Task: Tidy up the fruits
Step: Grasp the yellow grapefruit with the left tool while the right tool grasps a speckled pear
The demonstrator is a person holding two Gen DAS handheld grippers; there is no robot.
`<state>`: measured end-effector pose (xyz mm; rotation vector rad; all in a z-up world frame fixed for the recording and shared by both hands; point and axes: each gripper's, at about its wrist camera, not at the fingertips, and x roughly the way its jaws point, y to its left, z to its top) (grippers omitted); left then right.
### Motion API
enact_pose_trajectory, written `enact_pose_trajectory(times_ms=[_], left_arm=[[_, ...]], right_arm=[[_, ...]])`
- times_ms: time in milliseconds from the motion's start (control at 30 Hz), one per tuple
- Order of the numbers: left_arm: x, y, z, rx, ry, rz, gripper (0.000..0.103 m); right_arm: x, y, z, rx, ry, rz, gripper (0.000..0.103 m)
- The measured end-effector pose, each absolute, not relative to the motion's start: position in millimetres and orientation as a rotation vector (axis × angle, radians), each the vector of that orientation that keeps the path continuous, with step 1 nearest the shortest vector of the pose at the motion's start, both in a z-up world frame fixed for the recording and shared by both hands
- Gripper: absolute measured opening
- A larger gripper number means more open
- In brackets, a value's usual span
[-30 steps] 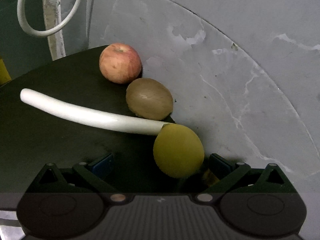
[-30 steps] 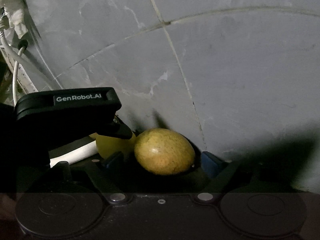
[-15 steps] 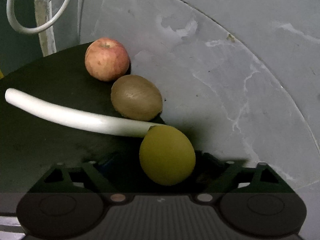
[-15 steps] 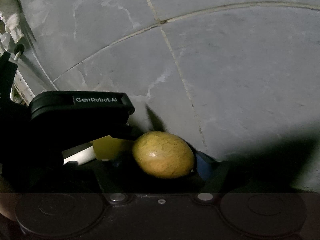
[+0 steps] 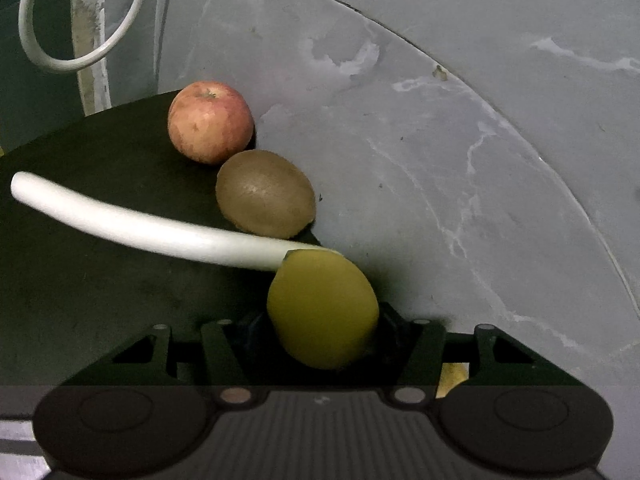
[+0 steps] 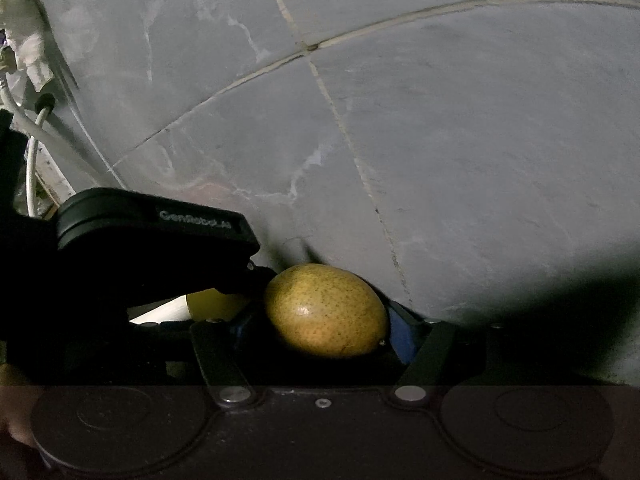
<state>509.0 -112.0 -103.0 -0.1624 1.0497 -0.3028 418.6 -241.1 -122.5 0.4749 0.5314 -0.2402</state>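
Observation:
In the left wrist view my left gripper (image 5: 320, 320) is shut on a smooth yellow fruit (image 5: 322, 312), low over the dark round tabletop (image 5: 80, 288). A brown kiwi (image 5: 265, 199) and a red apple (image 5: 211, 121) sit in a row just beyond it, along the table's far edge. In the right wrist view my right gripper (image 6: 324, 332) is shut on a speckled yellow-orange fruit (image 6: 326, 316). The left gripper's black body (image 6: 152, 236) is close on its left, with the yellow fruit (image 6: 214, 304) under it.
A thick white cable (image 5: 140, 228) lies across the tabletop and touches the yellow fruit. Grey marbled floor tiles (image 5: 460, 140) lie beyond the table edge. A white cable loop (image 5: 80, 20) hangs at the far left. More cables (image 6: 32, 140) show at the right view's left edge.
The left gripper's jaws have closed from wide apart onto the yellow fruit. The right gripper has drawn closer to its speckled fruit and to the left gripper.

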Motion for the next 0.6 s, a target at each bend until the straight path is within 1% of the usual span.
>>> enact_pose_trajectory(times_ms=[200,600], left_arm=[[493.0,-105.3,-101.9,-0.188,1.057,-0.295,0.060],[454.9,-71.2,-87.0,-0.262,1.012,-0.251,0.061]], right_arm=[[406.6,-248.5,-127.1,0.464,0.529,-0.199,0.067],[380.5,-256.1,-133.0,0.439,0.526,-0.122,0.067]])
